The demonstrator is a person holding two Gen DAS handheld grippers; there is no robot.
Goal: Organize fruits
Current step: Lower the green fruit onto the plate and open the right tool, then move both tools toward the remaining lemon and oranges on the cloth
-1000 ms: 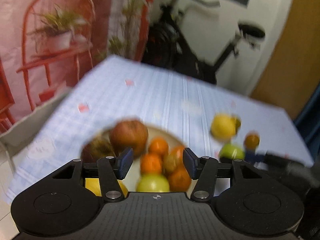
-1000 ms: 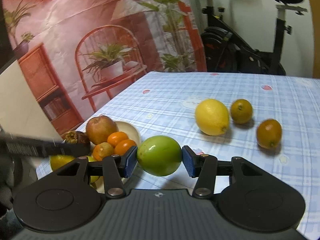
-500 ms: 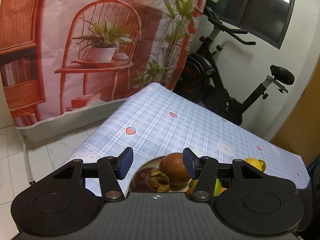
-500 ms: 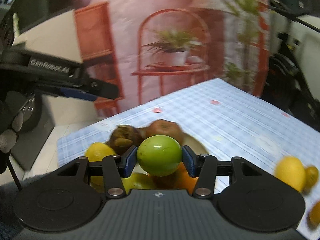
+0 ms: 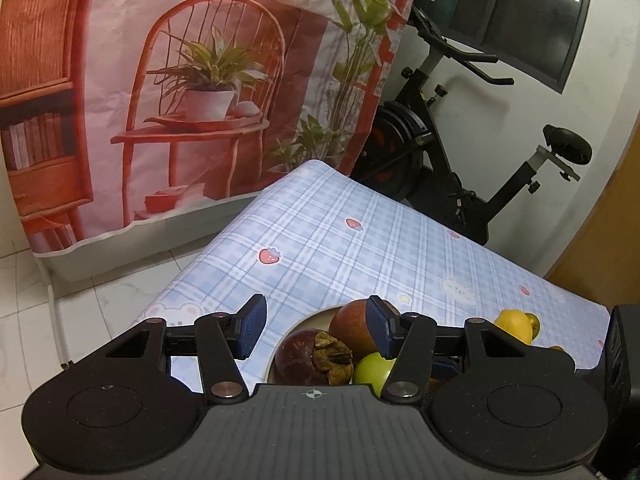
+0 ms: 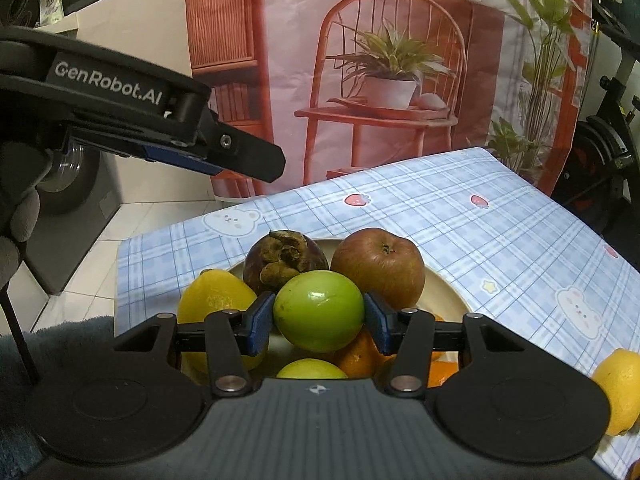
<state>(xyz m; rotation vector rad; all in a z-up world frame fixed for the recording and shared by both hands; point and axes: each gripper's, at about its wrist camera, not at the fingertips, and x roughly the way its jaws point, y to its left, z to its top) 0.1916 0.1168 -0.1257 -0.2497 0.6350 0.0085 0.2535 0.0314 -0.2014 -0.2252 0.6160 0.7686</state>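
My right gripper [image 6: 319,322] is shut on a green fruit [image 6: 319,310] and holds it over a cream plate [image 6: 444,294] piled with fruit: a dark mangosteen [image 6: 285,260], a brown-red apple [image 6: 378,266], a yellow lemon [image 6: 214,294], oranges [image 6: 358,354] and another green fruit [image 6: 310,369]. My left gripper [image 5: 316,324] is open and empty, raised above the plate's near-left side; it shows in the right wrist view [image 6: 180,152] at upper left. In the left wrist view I see the mangosteen [image 5: 306,356], the apple [image 5: 350,330] and a green fruit [image 5: 374,370].
A lemon [image 6: 622,390] lies on the blue checked tablecloth [image 6: 500,232] right of the plate; it also shows in the left wrist view [image 5: 514,325] with a small orange [image 5: 534,324] behind it. An exercise bike [image 5: 460,168] stands beyond the table. The table edge [image 5: 192,264] drops to tiled floor.
My right gripper has carried the green fruit left from the open table to above the plate. My left gripper has lifted and drawn back from the fruit pile.
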